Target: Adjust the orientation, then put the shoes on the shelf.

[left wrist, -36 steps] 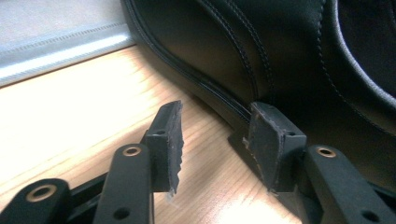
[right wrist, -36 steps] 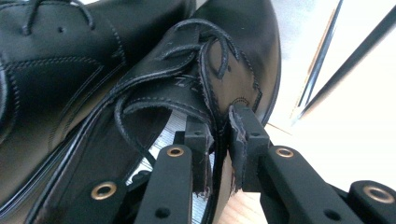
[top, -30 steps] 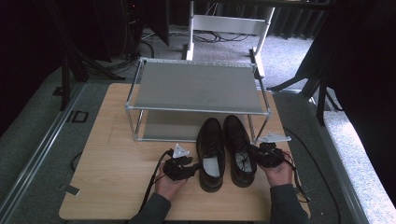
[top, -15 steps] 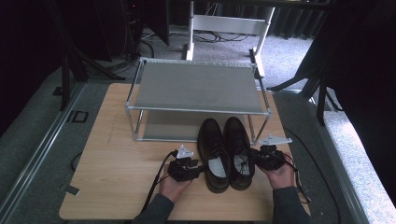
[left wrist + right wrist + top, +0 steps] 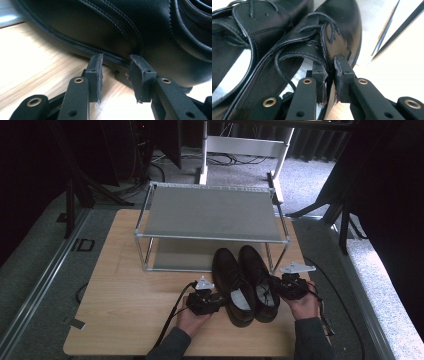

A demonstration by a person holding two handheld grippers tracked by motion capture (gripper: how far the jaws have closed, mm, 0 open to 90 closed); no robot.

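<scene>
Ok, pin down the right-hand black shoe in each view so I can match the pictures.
High view: the right shoe lies low and right of centre, toe toward the rack, beside the right gripper.
Left gripper view: the black leather here is the left shoe; I cannot tell whether the right one appears.
Right gripper view: it runs up the centre, its side wall between the jaws.
Shared landmark: the wooden table.
</scene>
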